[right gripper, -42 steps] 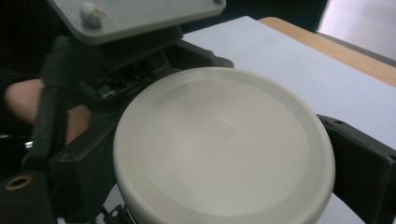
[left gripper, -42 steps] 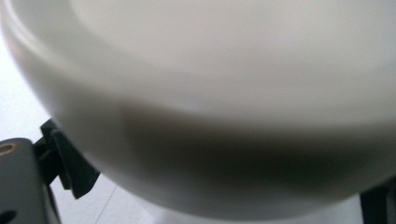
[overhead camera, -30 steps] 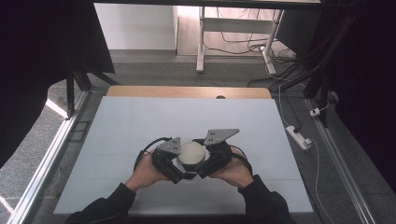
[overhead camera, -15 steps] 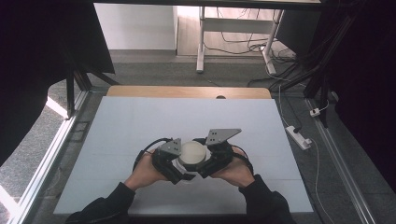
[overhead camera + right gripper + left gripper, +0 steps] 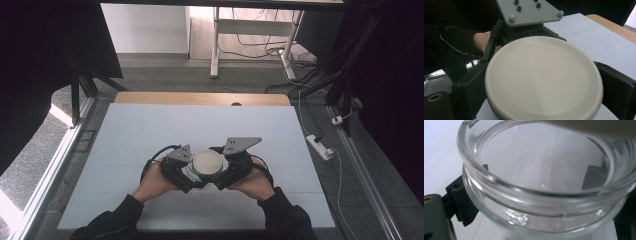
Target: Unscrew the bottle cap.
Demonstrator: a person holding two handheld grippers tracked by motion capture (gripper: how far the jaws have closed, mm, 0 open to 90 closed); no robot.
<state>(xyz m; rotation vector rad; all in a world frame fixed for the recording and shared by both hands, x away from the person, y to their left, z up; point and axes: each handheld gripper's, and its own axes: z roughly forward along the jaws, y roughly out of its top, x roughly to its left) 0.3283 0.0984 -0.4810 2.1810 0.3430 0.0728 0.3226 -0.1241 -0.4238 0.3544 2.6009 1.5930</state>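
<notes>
Little has shifted against the earlier high views: both hands sit at the same near-centre spot, with only a slight change in the tilt of the right plate. Left gripper has its jaws spread around the body of a clear glass jar, one black jaw on each side and pressed against the glass. Jar stands at the near middle of the white table, between the two hands. Right gripper has its jaws set wide on either edge of a round cream lid, which it holds over the jar mouth; in the left gripper view the lid's rim crosses the top, seemingly not fully seated. Judged step: fitting or removing the lid, direction not determinable. Next move calls for the left jaws to steady the jar while the right hand keeps the lid level and turns or lifts it. Table surface is bare elsewhere. Far edge shows a wooden strip; beyond, grey floor, desk legs, loose cables, and a power strip at right.
</notes>
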